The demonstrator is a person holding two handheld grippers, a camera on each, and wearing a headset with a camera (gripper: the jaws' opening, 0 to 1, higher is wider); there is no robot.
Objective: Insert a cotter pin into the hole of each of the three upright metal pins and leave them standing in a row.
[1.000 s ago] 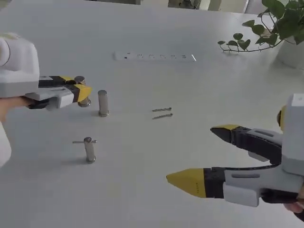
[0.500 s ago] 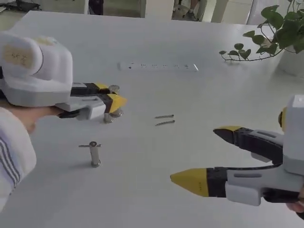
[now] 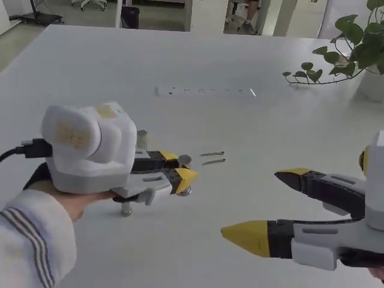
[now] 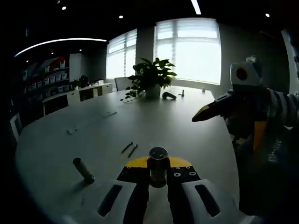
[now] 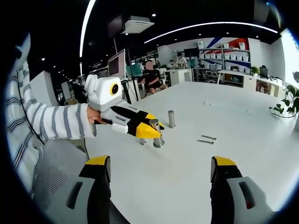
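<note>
Left gripper [image 3: 180, 174]: I have it clamped on the held pin [image 4: 159, 165], jaws across the shank below the head, so the pin stays upright.
Held pin, position: near the middle of the table [image 3: 90, 66], just left of the cotter pins [image 3: 211, 157]. I cannot tell whether its foot touches the surface.
Right gripper [image 3: 252, 203]: jaws spread wide, carrying nothing, low at the near right, well apart from the work. I judge it is kept free to fetch a cotter.
Cotter pins: two lie side by side, flat and loose, between the grippers.
Second pin [image 3: 142, 139]: upright behind the left gripper, bare at its head.
Third pin [image 3: 126, 209]: its foot shows beneath the left gripper; the top is hidden, so I cannot confirm a cotter.
Judgement: the held pin sits close to the cotters, probably to shorten the right gripper's reach. The row is not yet formed.
Risk: the slim cotter lying flat may slip from the jaw tips.
</note>
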